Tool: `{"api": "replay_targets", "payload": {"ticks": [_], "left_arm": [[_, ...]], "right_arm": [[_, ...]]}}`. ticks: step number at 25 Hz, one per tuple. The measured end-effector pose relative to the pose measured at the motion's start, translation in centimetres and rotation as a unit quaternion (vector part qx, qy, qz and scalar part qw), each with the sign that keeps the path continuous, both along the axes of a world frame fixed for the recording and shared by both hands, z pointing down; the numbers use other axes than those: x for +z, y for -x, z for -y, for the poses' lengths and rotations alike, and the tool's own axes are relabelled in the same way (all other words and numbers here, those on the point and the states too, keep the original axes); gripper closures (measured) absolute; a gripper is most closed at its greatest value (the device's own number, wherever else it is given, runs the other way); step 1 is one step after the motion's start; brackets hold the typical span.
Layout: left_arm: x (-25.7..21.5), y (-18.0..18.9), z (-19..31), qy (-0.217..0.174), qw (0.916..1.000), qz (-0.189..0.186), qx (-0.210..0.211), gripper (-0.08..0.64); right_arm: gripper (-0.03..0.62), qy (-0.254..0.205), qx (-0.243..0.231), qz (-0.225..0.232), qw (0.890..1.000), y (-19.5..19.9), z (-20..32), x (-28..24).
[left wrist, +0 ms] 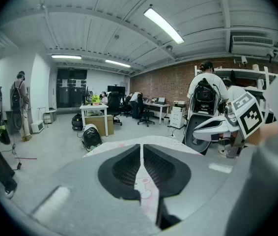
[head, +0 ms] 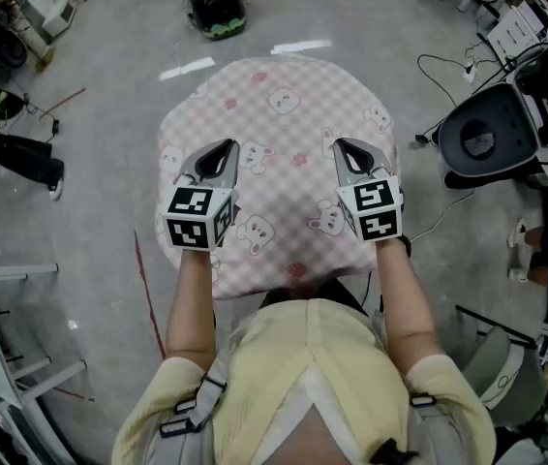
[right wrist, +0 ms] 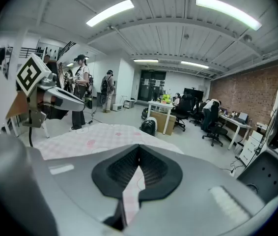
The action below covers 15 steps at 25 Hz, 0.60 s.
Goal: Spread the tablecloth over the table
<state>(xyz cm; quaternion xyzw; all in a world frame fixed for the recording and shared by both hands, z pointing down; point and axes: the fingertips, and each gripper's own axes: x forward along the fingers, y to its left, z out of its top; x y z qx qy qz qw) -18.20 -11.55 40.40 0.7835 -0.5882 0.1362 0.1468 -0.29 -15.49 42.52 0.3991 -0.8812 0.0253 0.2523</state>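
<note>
**Both Grippers Clamped on the Tablecloth**

Left gripper (head: 218,153): jaws closed on a pinched strip of the pink checked tablecloth (head: 279,114), on its left side. Right gripper (head: 347,150): jaws fully closed on a second strip, on its right side. Beyond both grippers, the tablecloth extends away, draped over the worktop and hiding it.

Grey floor (head: 109,143), brick wall (left wrist: 166,82), ceiling strip lights (right wrist: 109,12).
</note>
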Motion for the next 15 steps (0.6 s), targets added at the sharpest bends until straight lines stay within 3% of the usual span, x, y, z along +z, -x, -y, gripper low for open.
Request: {"api": "replay_targets", "payload": {"ticks": [15], "left_arm": [[0.8,0.2,-2.8,0.014,0.9996,0.001,-0.022,0.554]], "right_arm": [[0.588,0.039,-0.001,0.062,0.997,-0.1,-2.2,-0.1]]}}
